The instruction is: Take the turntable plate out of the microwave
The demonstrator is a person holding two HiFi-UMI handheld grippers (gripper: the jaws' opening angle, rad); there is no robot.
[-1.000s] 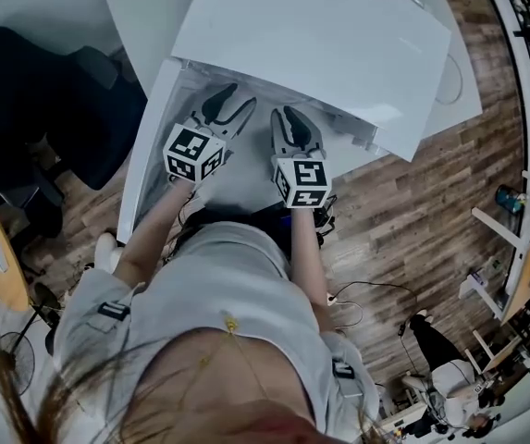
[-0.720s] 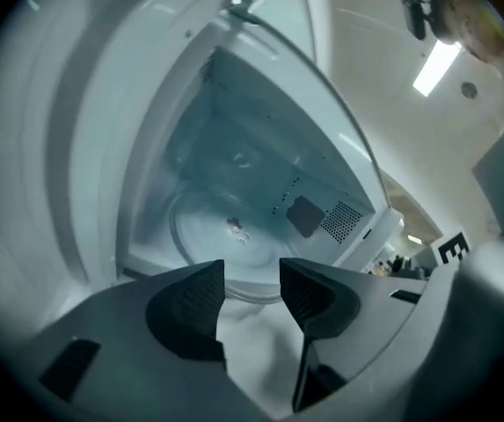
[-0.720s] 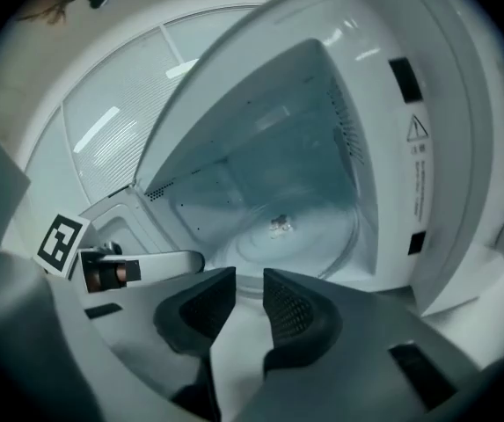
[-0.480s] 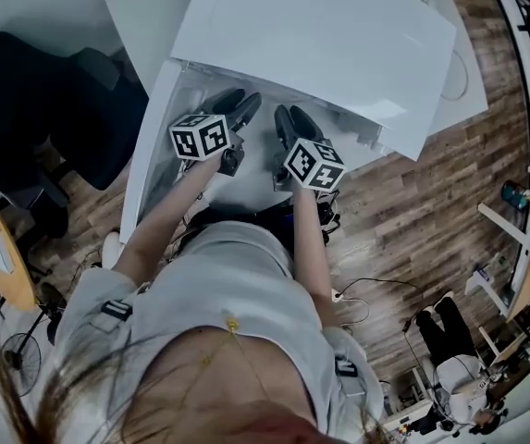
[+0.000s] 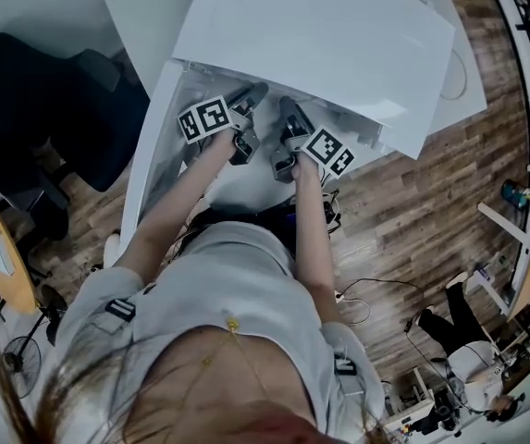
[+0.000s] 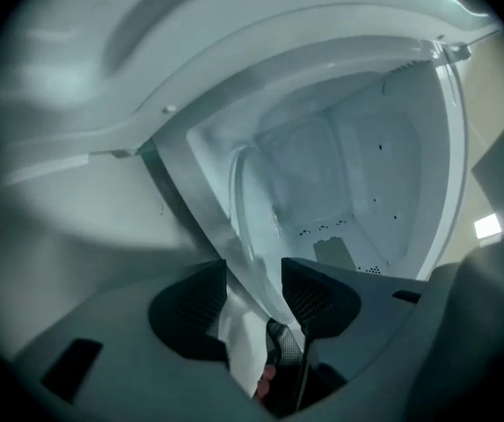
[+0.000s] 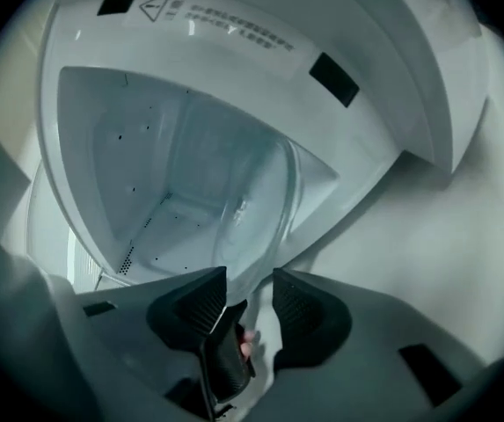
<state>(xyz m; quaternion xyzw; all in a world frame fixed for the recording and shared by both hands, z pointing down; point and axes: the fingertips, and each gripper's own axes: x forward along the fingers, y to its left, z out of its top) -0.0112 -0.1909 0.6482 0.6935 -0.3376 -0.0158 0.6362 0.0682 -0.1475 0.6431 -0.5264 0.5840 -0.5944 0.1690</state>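
The white microwave (image 5: pixel 320 44) stands open, its door (image 5: pixel 144 165) swung out to the left. Inside lies the clear glass turntable plate (image 6: pixel 256 205) (image 7: pixel 252 209) on the cavity floor. Both grippers reach into the cavity mouth side by side, rolled onto their edges. My left gripper (image 5: pixel 253 93) (image 6: pixel 253 275) has its jaws opening, with the plate's near rim between the pads and not pressed. My right gripper (image 5: pixel 289 111) (image 7: pixel 250 280) is likewise opening, the rim between its pads with a gap on either side. In the head view the microwave's top hides the plate.
The cavity's white walls and front lip (image 6: pixel 190 192) close in round both grippers. The microwave sits on a white table (image 5: pixel 463 91). A dark chair (image 5: pixel 52 109) stands at the left, and cables (image 5: pixel 366 294) lie on the wooden floor.
Both grippers have rolled onto their edges and sunk further into the cavity mouth. Their marker cubes have turned and moved toward the microwave.
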